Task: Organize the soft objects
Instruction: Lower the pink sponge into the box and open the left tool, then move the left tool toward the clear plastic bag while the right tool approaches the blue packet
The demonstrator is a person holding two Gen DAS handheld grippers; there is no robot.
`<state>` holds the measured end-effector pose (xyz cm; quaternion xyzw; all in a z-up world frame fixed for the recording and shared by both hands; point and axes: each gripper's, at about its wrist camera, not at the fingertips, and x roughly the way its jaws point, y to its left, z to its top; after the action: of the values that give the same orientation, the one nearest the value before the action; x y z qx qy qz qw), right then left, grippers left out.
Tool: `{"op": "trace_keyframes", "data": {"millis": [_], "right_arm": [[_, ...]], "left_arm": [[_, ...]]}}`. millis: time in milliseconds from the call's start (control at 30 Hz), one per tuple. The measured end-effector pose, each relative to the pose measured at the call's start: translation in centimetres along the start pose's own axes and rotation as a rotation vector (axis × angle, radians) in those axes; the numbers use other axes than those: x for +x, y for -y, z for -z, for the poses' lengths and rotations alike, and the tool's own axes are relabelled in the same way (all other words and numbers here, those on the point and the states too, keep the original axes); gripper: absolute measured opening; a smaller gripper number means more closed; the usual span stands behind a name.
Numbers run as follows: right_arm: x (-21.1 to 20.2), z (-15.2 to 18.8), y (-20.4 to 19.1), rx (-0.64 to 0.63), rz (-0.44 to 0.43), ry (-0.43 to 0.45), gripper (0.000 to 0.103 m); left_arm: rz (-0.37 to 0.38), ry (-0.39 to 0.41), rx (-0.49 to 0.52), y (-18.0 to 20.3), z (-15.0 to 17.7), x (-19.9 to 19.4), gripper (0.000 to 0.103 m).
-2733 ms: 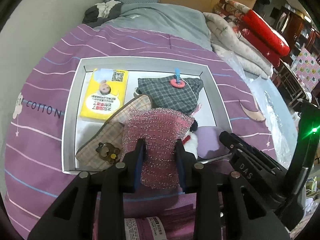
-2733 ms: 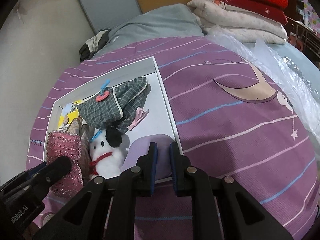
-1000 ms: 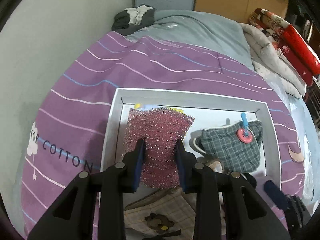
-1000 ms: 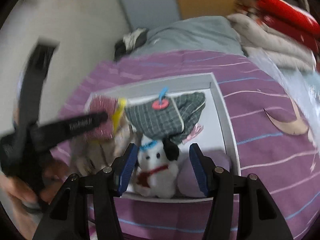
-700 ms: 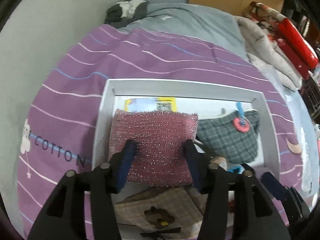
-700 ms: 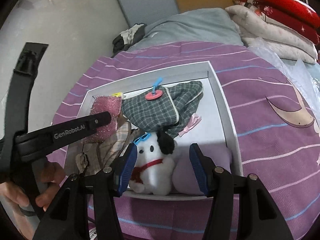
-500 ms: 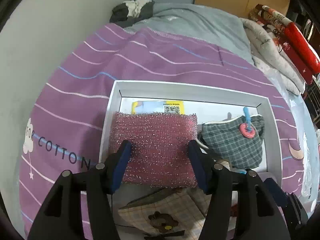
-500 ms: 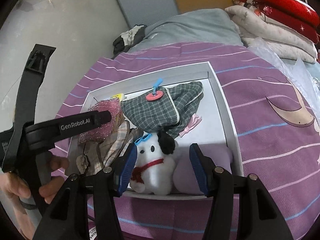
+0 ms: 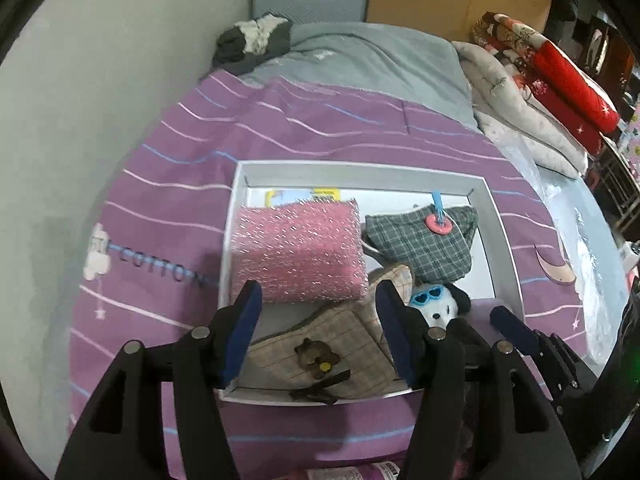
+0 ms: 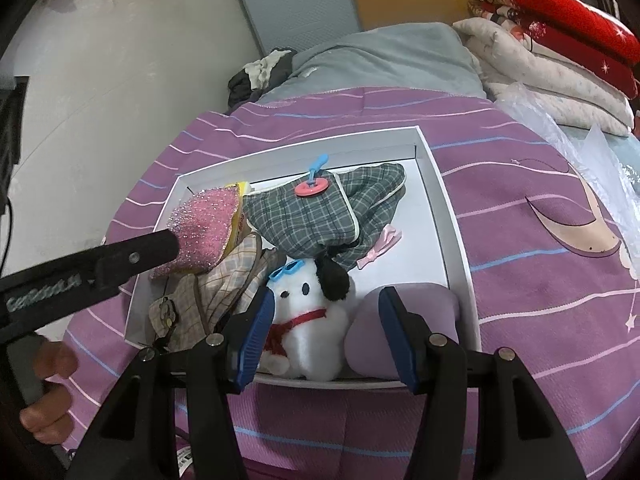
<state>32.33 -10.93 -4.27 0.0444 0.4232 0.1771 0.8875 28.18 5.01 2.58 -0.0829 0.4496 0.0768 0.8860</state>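
Note:
A white box (image 9: 236, 196) (image 10: 448, 200) lies on the purple bedspread. In it are a glittery pink sponge (image 9: 298, 252) (image 10: 204, 228) on a yellow packet (image 9: 304, 195), a grey plaid pouch (image 9: 424, 244) (image 10: 316, 216), a beige checked pouch (image 9: 332, 348) (image 10: 208, 300), a white plush dog (image 10: 308, 320) (image 9: 438, 306) and a lilac cushion (image 10: 404, 324). My left gripper (image 9: 320, 332) is open just behind the sponge, not touching it. My right gripper (image 10: 326, 336) is open around the plush dog at the box's near edge.
The purple striped bedspread (image 10: 540, 248) surrounds the box. A grey blanket (image 9: 368, 60) and dark clothes (image 9: 252, 40) lie at the far end. Folded red and white quilts (image 10: 560, 20) and clear plastic (image 10: 592, 148) are on the right. A wall (image 9: 80, 100) is on the left.
My left gripper opened and let the pink sponge go onto the yellow packet, then drew back a little. My right gripper opened earlier and now stays open by the plush dog.

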Motion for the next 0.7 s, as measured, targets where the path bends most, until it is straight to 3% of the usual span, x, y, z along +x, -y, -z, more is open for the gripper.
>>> {"op": "trace_keyframes", "data": {"millis": [300, 533, 700], "right_arm": [[-2.8, -0.3, 0.3, 0.018, 0.029, 0.027, 0.054], [-6.6, -0.8, 0.2, 0.033, -0.027, 0.039, 0.054], [-7.8, -0.5, -0.5, 0.039, -0.108, -0.031, 0.054]], "left_arm": [[0.067, -0.018, -0.055, -0.6, 0.8, -3.5, 0.060], [0.122, -0.008, -0.060, -1.0, 2.3, -7.1, 0.060], [0.092, -0.020, -0.076, -2.4, 3.7, -8.4, 0.060]]}}
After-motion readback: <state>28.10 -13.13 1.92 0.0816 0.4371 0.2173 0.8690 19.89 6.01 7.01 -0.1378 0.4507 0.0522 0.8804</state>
